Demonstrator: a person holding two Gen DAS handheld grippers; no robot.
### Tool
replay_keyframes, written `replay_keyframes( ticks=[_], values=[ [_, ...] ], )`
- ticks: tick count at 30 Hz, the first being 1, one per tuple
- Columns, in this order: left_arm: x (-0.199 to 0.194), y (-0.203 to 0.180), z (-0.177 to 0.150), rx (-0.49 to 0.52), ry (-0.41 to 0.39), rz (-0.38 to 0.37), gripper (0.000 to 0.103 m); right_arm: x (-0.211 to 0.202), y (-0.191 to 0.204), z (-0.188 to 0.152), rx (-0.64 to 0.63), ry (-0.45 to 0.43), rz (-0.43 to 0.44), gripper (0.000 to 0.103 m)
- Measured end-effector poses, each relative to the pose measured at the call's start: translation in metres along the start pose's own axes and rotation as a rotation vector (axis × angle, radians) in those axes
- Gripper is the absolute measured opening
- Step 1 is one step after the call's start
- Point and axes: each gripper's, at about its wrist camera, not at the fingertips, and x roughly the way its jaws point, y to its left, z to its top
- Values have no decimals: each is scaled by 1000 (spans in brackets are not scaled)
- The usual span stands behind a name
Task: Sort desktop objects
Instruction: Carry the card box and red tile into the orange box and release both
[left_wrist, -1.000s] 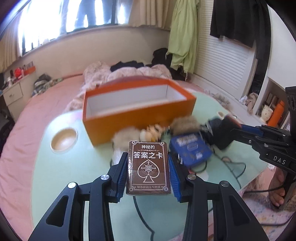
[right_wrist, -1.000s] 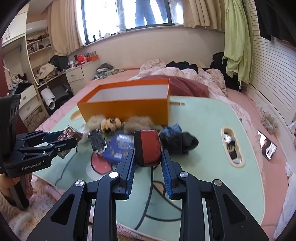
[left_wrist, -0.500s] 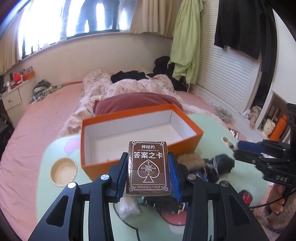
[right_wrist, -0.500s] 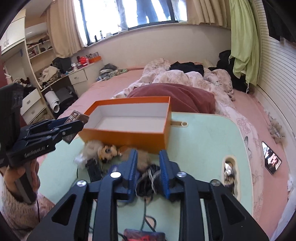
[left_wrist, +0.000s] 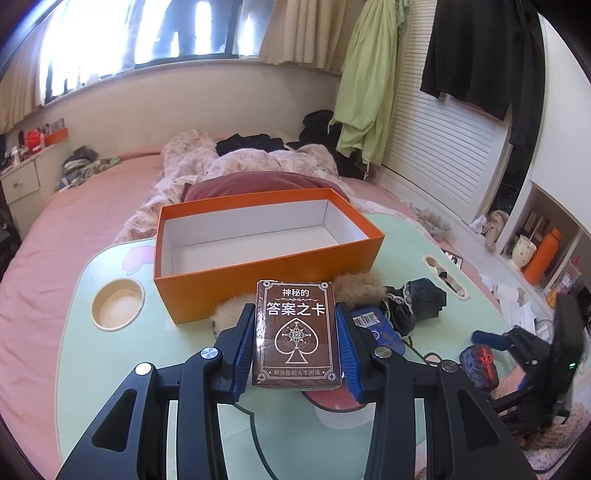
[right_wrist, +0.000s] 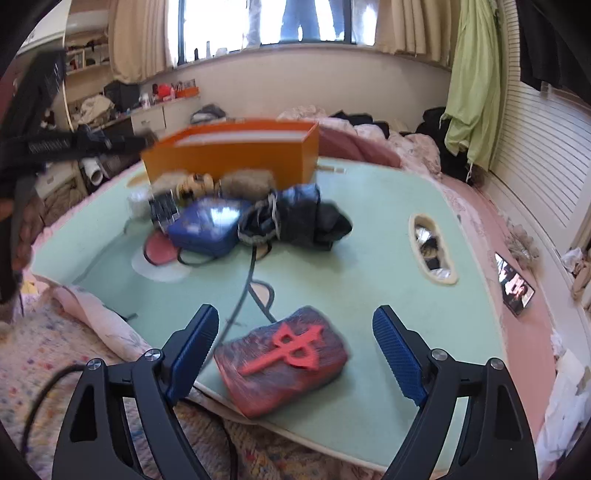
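While the left claw (left_wrist: 295, 328) is gripping the card deck (left_wrist: 295, 334), the right claw (right_wrist: 291, 341) is opening around the red-marked box (right_wrist: 282, 362) without touching it, so the deck should be carried clear over the near wall of the orange box (left_wrist: 258, 273).

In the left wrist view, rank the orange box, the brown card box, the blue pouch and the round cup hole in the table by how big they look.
1. Orange box, clearly largest.
2. Brown card box, though it sits right at the camera in the left claw, so it looks bigger than it is.
3. Blue pouch and cup hole: too alike to rank; the pouch is partly hidden.
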Motion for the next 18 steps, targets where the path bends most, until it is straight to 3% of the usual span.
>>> replay_keyframes(
  ticks=[1,8,10,12,13,18],
  values=[
    [-1,0,-1,-3,-2,-3,40,6,-1,-3,-5,9,4,87],
    [4,-4,-3,-15,7,-21,40,8,-5,-20,-25,-149,28,88],
    [5,-6,-4,-13,9,-26,40,9,-3,-17,-15,-156,18,80],
    [6,-8,-4,-10,12,-26,40,9,1,-10,-18,-147,8,43],
    [6,-9,-4,-9,12,-26,40,10,2,-6,-20,-135,14,39],
    [3,-8,-4,-13,7,-25,40,15,0,7,20,-88,33,39]
  ],
)
